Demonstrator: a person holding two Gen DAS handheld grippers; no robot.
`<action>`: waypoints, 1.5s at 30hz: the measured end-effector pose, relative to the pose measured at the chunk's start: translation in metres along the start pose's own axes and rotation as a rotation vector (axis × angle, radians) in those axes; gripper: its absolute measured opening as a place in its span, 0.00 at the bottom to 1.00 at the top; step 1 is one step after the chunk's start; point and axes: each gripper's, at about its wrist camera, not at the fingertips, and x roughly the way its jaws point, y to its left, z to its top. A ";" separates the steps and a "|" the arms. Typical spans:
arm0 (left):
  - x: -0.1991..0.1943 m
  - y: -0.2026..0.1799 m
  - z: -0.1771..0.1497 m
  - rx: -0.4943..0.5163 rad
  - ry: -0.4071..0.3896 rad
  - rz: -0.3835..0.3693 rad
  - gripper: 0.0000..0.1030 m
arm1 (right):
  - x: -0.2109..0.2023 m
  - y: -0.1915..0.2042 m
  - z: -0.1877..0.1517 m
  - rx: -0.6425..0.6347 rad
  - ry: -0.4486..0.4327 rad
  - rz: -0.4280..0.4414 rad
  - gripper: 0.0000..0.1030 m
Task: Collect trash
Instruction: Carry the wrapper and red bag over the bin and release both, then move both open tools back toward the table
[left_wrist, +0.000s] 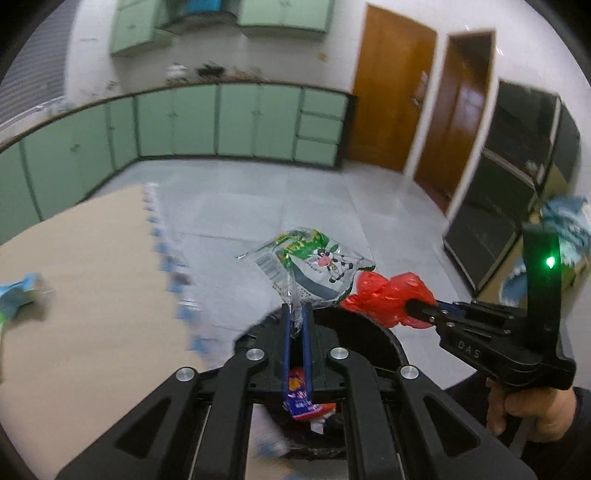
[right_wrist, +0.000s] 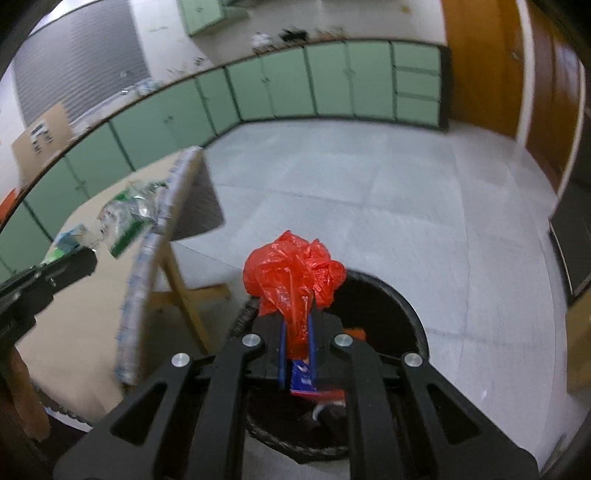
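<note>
My left gripper (left_wrist: 297, 319) is shut on a clear plastic wrapper (left_wrist: 314, 262) printed in green with a cow picture; the wrapper hangs over the floor beyond the table edge. Just to its right, my right gripper (left_wrist: 410, 312) is shut on a crumpled red plastic bag (left_wrist: 388, 295). In the right wrist view that red bag (right_wrist: 295, 273) stands between the blue fingers of the right gripper (right_wrist: 297, 325), above a round black bin (right_wrist: 406, 314). The bin (left_wrist: 369, 332) lies under both grippers and holds a blue and red wrapper (left_wrist: 299, 402). The left gripper (right_wrist: 74, 264) shows blurred at the left with its wrapper (right_wrist: 129, 218).
A tan table (left_wrist: 92, 295) with a blue-white edge strip stands left of the bin, with a bluish piece of trash (left_wrist: 18, 295) on it. Green cabinets (left_wrist: 221, 122) line the far wall, wooden doors (left_wrist: 391, 96) and a dark cabinet (left_wrist: 498, 206) stand right. A hand (left_wrist: 532, 413) holds the right gripper.
</note>
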 end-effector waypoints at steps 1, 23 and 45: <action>0.010 -0.004 0.000 0.004 0.018 -0.005 0.06 | 0.004 -0.003 -0.001 0.008 0.009 -0.006 0.08; -0.038 0.042 -0.045 -0.055 -0.064 0.245 0.53 | -0.004 0.066 0.017 -0.182 -0.060 0.204 0.41; -0.179 0.278 -0.114 -0.295 -0.290 0.628 0.57 | 0.078 0.336 0.050 -0.433 -0.090 0.356 0.45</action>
